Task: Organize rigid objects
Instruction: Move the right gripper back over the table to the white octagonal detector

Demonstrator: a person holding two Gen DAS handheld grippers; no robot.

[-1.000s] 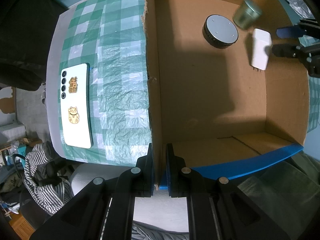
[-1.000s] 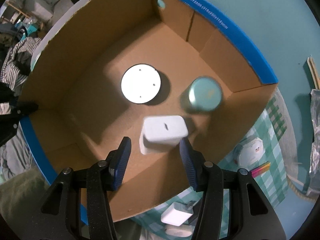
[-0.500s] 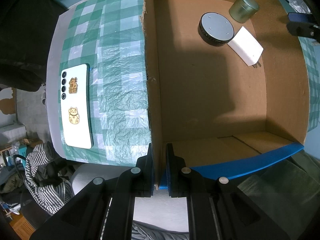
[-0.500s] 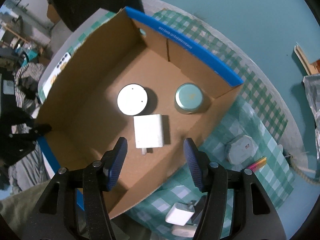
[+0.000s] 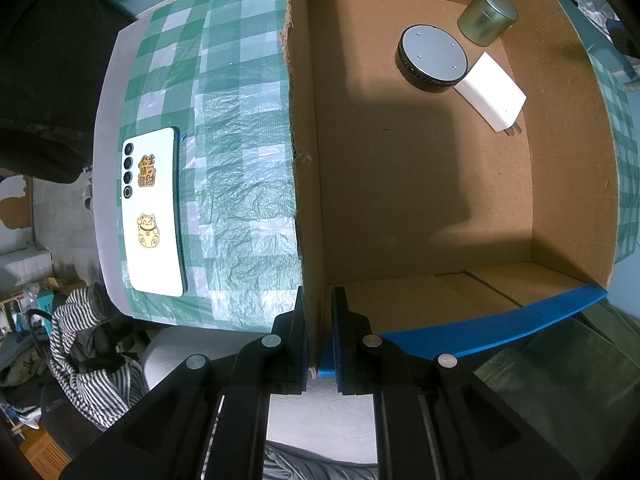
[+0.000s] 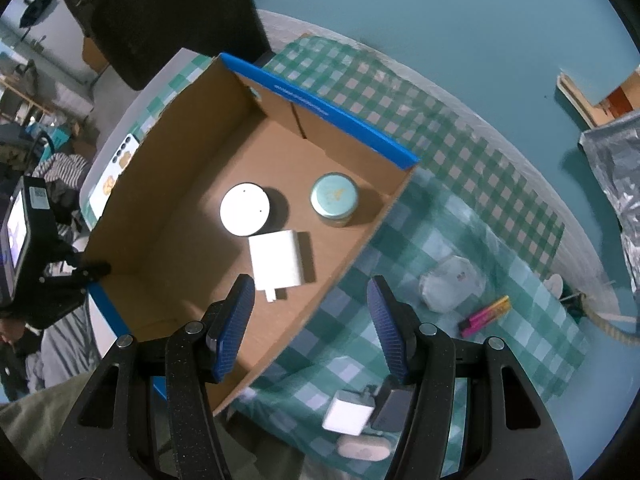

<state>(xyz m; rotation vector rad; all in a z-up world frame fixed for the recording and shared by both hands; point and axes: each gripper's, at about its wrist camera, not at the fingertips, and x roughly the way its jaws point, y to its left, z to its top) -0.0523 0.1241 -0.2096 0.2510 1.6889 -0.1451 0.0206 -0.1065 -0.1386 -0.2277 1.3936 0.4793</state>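
My left gripper (image 5: 319,300) is shut on the near corner of the cardboard box's wall (image 5: 308,160). On the box floor lie a white charger (image 5: 490,98), a black puck with a pale top (image 5: 432,58) and a green tin (image 5: 487,16). The right wrist view looks down on the charger (image 6: 278,258), puck (image 6: 244,214) and tin (image 6: 334,199). My right gripper (image 6: 311,282) hangs open above the box's near-right wall (image 6: 360,248), with nothing between its fingers. A white phone (image 5: 154,212) lies on the checked cloth to the left of the box.
On the checked cloth right of the box lie a pale round item (image 6: 450,284), a pink bar (image 6: 484,316), a white cube charger (image 6: 348,414), a dark adapter (image 6: 392,408) and a white case (image 6: 362,448). Striped clothing (image 5: 92,344) lies beyond the table edge.
My right gripper let go of the white charger, which dropped flat beside the puck. The gripper then rose and drew back over the box wall. The left gripper stayed put.
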